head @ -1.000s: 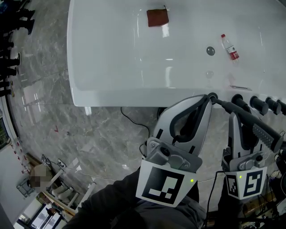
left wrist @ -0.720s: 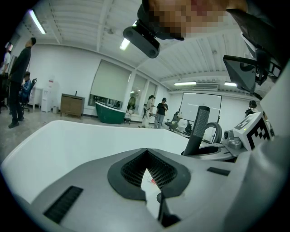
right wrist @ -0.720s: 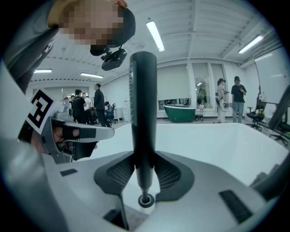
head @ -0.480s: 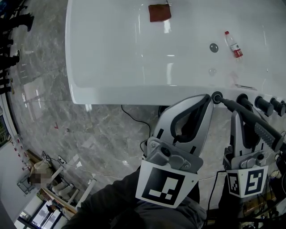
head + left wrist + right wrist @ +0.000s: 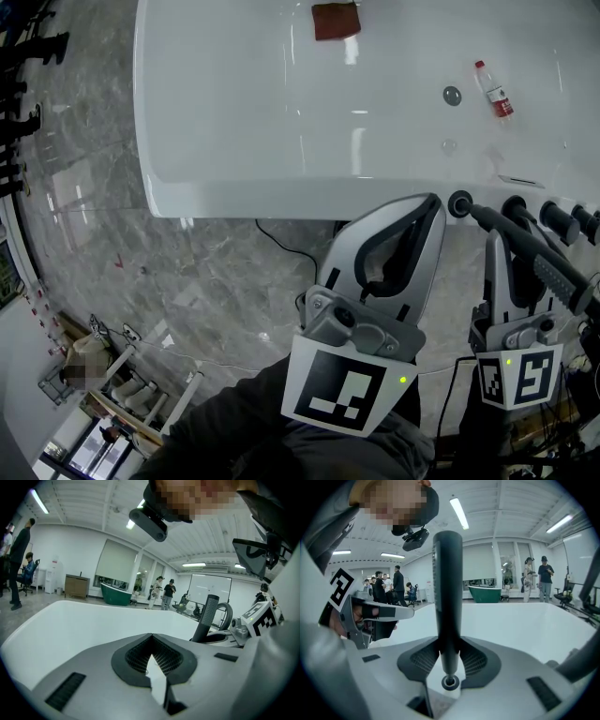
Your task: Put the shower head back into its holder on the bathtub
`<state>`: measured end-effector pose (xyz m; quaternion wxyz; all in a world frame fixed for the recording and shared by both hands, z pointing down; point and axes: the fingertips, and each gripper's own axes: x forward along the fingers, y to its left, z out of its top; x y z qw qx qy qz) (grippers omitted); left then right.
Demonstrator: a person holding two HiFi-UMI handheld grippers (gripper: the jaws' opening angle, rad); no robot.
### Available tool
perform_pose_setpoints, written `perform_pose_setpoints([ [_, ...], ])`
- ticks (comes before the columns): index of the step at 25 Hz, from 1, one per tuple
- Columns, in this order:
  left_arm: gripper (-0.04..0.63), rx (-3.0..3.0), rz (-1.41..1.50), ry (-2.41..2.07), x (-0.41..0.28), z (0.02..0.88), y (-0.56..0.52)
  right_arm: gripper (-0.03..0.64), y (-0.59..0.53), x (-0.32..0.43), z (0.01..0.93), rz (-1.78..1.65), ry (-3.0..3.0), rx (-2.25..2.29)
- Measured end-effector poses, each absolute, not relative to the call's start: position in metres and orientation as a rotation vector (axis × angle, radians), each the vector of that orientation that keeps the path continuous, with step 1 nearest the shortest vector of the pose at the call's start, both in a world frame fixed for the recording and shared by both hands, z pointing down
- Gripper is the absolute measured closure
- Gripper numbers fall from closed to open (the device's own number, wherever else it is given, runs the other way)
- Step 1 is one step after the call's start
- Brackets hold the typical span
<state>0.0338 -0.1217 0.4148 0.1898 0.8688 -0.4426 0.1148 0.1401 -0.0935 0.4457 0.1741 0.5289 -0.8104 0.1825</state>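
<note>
Head view: right gripper point(image 5: 502, 251) is clamped on the shower head point(image 5: 548, 272). Its dark handle slants from lower right up-left, and the narrow end meets a dark ring on the bathtub point(image 5: 234, 112) rim that I take for the holder point(image 5: 459, 203). Long axis already points into the ring, so what's left looks like a push along the handle; can't tell if it's seated. Left gripper point(image 5: 427, 208) sits just beside the ring, so it's nearer but idle. Bottle point(image 5: 492, 91) in the tub has a red label, too small to read; cloth point(image 5: 336, 21) is unmarked.

Left gripper view: left gripper point(image 5: 152, 651) pads together, nothing in them; shower head point(image 5: 206, 618) stands up to the right.

Right gripper view: right gripper point(image 5: 449, 663) pads pinch the shower head point(image 5: 447, 597) upright, tip at the holder point(image 5: 449, 682) straight below. No readable writing, only square marker patterns.
</note>
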Motion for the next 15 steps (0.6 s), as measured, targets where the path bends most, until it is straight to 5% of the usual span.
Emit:
perform_pose_setpoints([
  [15,0.592,2.420,0.342,-1.241,0.027,0.427,-0.120,0.476,-0.089,0.139,0.464,0.542,-2.279,1.495],
])
